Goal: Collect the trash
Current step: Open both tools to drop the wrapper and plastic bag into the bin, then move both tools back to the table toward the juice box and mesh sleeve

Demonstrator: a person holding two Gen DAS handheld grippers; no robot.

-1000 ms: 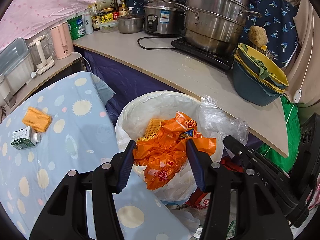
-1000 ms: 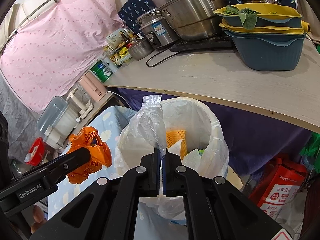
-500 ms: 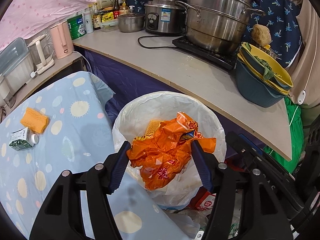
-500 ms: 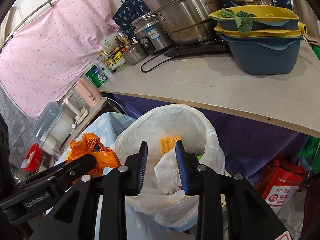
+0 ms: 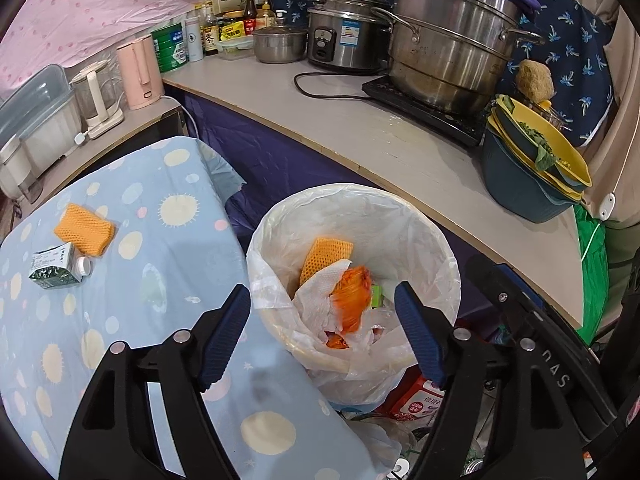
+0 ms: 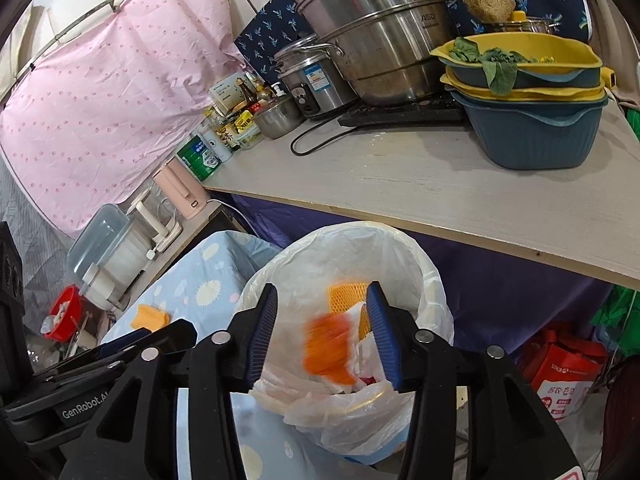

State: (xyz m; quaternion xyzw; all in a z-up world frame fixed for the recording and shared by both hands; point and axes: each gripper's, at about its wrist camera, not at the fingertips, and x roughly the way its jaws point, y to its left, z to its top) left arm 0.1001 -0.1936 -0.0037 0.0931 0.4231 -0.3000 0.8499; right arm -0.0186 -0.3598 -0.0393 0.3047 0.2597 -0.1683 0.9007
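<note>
Left wrist view shows my left gripper with fingers spread wide and nothing between them, poised over the lined trash bin. I see the orange plastic bag inside the bin, blurred, on white paper beside an orange mesh pad. My right gripper also has its fingers spread and bare above the bin. On the blue-clothed worktop lie another orange sponge and a small carton.
</note>
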